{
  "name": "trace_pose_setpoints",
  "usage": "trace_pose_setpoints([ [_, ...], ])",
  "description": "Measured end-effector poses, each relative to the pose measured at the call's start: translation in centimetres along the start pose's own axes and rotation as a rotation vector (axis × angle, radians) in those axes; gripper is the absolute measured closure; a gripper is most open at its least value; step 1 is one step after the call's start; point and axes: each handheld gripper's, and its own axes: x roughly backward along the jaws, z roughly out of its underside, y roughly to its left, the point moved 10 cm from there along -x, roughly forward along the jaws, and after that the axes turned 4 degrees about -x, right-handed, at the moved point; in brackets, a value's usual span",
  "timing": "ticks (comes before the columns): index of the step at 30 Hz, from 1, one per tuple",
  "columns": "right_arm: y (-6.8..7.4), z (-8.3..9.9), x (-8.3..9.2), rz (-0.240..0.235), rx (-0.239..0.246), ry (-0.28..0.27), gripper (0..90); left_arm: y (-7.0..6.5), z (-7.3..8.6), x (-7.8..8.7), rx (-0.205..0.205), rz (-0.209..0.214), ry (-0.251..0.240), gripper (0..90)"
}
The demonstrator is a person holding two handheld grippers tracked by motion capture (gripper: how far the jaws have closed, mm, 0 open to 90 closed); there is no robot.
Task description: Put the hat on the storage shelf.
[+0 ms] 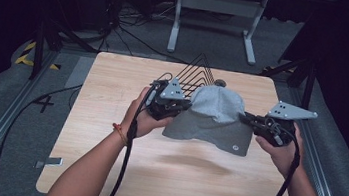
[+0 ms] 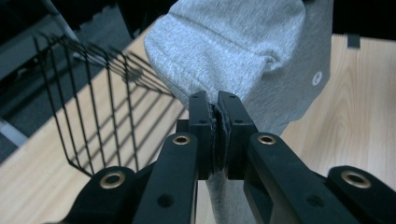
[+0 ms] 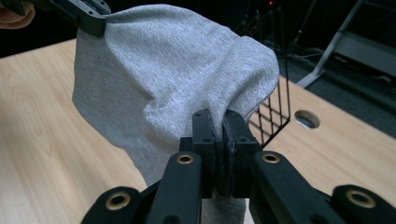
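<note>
Above the wooden bench (image 1: 103, 170), in the high view, a grey garment (image 1: 213, 115) hangs in the air between the left gripper (image 1: 181, 106) and the right gripper (image 1: 250, 120), each holding one side, probably so that the cloth spreads out and can be placed or folded; a black wire rack (image 1: 198, 73) stands just behind it. From the left gripper view, the fingers (image 2: 201, 135) are pressed together on a fold of the garment (image 2: 233, 51), and the rack (image 2: 93, 107) is at the left. From the right gripper view, the fingers (image 3: 236, 154) also pinch the cloth (image 3: 163, 74) tightly, and the other gripper (image 3: 100, 30) grips the far corner.
</note>
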Motion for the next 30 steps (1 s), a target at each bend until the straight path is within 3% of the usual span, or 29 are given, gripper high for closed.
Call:
trace_pose_setpoints([
  [4, -0.9, -1.9, 0.2, 0.019, 0.001, -0.019, 84.7, 1.6, -1.5, 0.5, 0.016, -0.011, -0.035, 85.2],
  [9, -1.9, -4.0, 0.4, 0.035, -0.011, -0.045, 84.7, 3.2, -2.9, 1.0, 0.023, -0.024, -0.042, 85.2],
  [15, -3.3, -7.0, 0.1, 0.059, 0.002, -0.06, 84.6, 5.9, -5.0, 1.9, 0.031, -0.081, -0.067, 85.2],
  [17, -3.4, -7.4, 0.0, 0.059, 0.002, -0.067, 84.7, 6.2, -5.2, 2.0, 0.038, -0.092, -0.072, 85.2],
  [20, -3.8, -8.8, -0.1, 0.059, 0.001, -0.079, 84.6, 7.2, -5.6, 2.5, 0.091, -0.107, -0.093, 85.2],
  [30, -4.4, -12.1, -0.4, 0.114, 0.044, -0.079, 84.6, 9.3, -7.2, 3.5, 0.094, -0.174, -0.112, 85.2],
])
